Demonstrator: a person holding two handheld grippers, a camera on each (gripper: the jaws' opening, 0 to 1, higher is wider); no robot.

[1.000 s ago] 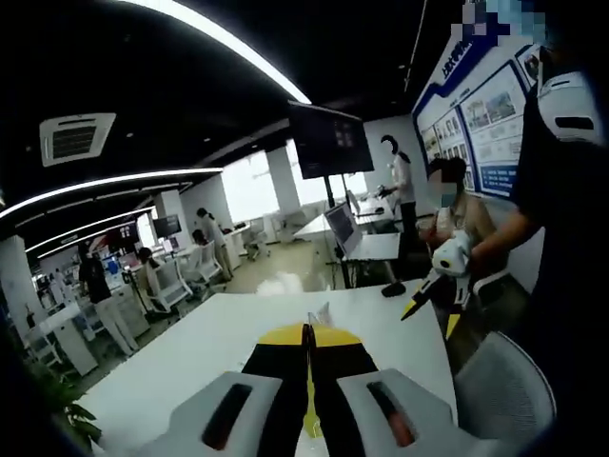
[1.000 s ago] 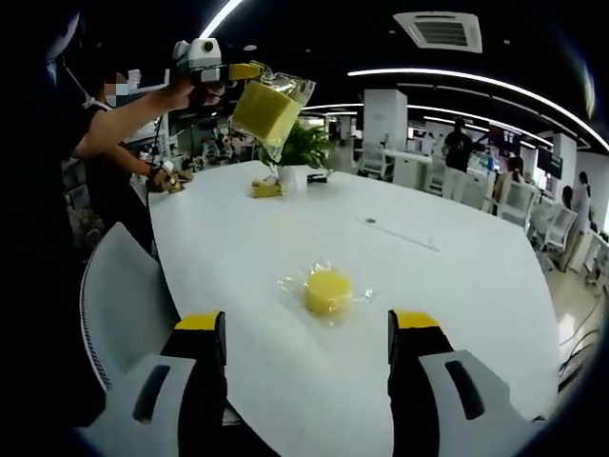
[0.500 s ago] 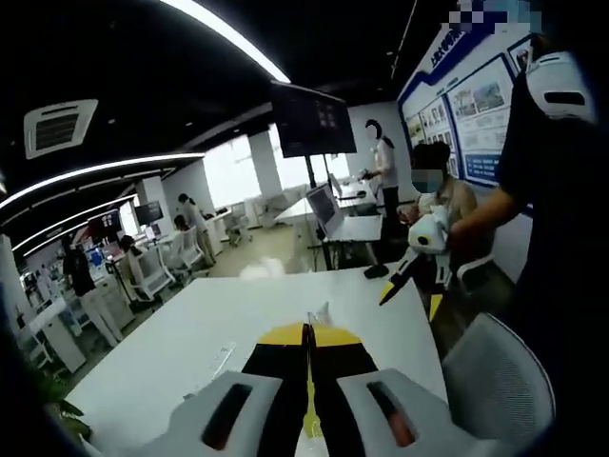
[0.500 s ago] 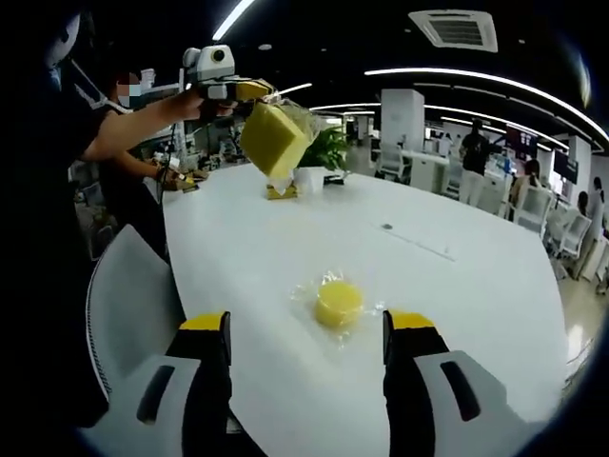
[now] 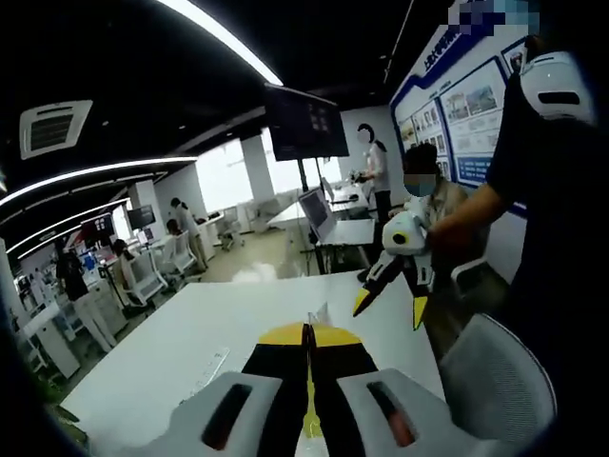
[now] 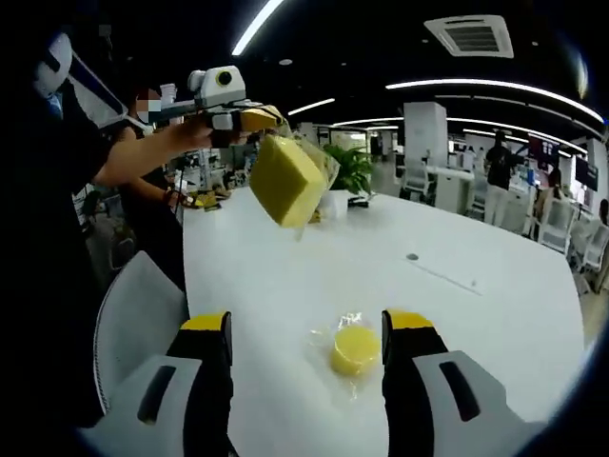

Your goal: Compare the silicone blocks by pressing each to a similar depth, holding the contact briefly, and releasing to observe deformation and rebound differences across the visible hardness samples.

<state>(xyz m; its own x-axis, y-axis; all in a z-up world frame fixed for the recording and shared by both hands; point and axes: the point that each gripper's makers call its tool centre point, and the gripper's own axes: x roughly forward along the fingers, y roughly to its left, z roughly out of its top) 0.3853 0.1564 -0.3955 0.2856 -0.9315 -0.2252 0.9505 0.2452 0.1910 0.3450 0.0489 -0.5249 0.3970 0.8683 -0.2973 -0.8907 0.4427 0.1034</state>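
The right tongs (image 6: 304,333) are standing wide open and empty, the bagged round silicone block (image 6: 354,348) lying on the tabletop (image 6: 476,314) just beyond and between their jaws. The left tongs (image 6: 249,118), far left, are pinching the bag of a square silicone block (image 6: 285,179), dangling it above the tabletop

Left claw (image 5: 306,345) closed (over white table (image 5: 190,343)).

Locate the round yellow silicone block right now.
In the right gripper view the round yellow silicone block in clear wrap lies on the white table, just ahead of and between the open right tool jaws, nearer the right-hand one.
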